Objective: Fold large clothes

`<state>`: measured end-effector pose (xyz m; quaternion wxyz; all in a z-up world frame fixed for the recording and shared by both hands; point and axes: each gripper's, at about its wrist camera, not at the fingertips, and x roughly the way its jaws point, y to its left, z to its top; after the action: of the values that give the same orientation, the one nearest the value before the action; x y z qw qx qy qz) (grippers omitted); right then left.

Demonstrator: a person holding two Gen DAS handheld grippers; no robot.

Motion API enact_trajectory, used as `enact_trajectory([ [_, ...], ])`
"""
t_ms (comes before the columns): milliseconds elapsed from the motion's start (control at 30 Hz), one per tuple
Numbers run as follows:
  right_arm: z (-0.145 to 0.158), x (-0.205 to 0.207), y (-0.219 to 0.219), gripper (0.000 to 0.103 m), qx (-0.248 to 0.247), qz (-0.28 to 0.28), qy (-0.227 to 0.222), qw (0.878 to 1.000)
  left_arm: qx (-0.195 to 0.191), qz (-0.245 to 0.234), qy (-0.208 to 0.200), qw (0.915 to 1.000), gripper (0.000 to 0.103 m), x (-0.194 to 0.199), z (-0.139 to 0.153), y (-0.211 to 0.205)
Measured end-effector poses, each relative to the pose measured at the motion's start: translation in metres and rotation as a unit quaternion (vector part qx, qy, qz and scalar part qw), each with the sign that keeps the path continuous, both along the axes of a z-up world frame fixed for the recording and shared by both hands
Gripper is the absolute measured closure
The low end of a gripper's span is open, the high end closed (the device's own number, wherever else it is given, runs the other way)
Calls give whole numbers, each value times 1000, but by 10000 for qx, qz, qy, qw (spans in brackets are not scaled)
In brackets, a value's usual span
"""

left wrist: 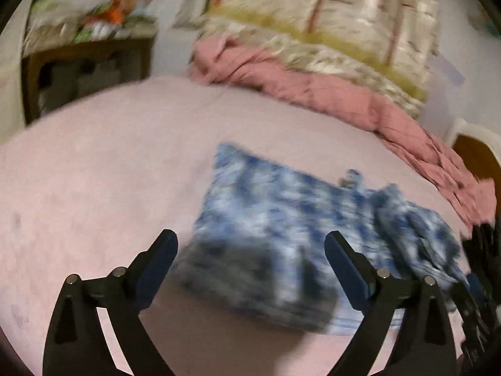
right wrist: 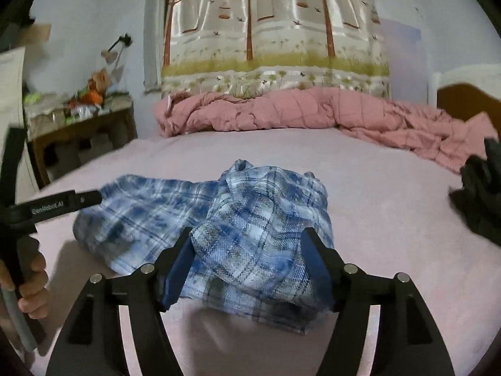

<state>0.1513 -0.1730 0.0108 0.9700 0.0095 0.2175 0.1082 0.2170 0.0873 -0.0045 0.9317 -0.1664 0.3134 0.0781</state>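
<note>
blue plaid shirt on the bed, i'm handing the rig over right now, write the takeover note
Left gripper: open, nothing between the pads, aimed at the shirt's left part.
Right gripper: open; a bunched hump of the shirt sits between its fingers, but they do not seem to press on it.
Shirt: lies on the pink sheet, partly folded and rumpled. A dark garment lies at the right edge; a pink quilt is piled at the back.
Done: a rough fold, shirt let go.
Left: flatten the hump, finish the fold, then probably the dark garment.
</note>
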Motion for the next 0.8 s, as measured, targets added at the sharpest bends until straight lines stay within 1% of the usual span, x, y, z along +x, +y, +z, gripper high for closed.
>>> enact_trajectory([
  [100,5,-5,1,30,222,617,-38,9978,-312,186,381,9986,9,9,-16,20],
  [133,6,-7,2,30,296,767,-42,9966,-369,204,500,9979,9,10,-20,23],
  [167,7,-8,0,29,373,765,-52,9964,-424,222,596,9971,9,12,-23,26],
  [233,8,-7,-9,29,554,512,-84,9971,-623,238,687,9954,9,11,-30,28],
  [267,9,-6,-13,29,631,296,-103,9975,-780,242,783,9936,6,13,-35,29],
  [300,8,-3,-20,29,648,-118,-76,9978,-942,255,844,9916,5,14,-39,31],
  [333,5,3,-24,29,596,-484,58,9970,-1031,297,828,9908,4,12,-42,31],
  [367,0,10,-26,29,546,-698,256,9957,-1043,318,782,9910,4,10,-40,29],
  [400,-6,20,-27,29,504,-783,559,9941,-1017,304,775,9913,4,10,-40,28],
  [433,-13,31,-24,29,434,-724,890,9924,-983,280,789,9916,3,11,-40,26],
  [467,-22,44,-19,29,327,-551,1297,9895,-951,259,804,9919,3,10,-42,27],
  [500,-28,50,-13,28,234,-440,1499,9874,-912,242,820,9922,3,11,-42,25],
  [533,-28,52,-10,28,139,-411,1532,9872,-881,231,817,9925,3,11,-41,24],
  [633,-28,50,-8,26,118,-323,1503,9880,-888,141,791,9928,3,10,-42,21],
  [667,-28,49,-8,26,103,-304,1518,9879,-872,119,795,9929,4,11,-42,22],
  [700,-28,50,-8,26,85,-289,1524,9879,-835,63,802,9933,9,12,-42,19],
  [733,-28,50,-6,26,57,-272,1527,9879,-785,-49,816,9936,26,13,-42,16],
  [767,-28,50,-5,25,34,-252,1527,9880,-703,-137,830,9940,36,15,-41,11],
  [800,-28,50,-4,24,26,-232,1527,9880,-557,-137,810,9951,43,15,-39,7],
])
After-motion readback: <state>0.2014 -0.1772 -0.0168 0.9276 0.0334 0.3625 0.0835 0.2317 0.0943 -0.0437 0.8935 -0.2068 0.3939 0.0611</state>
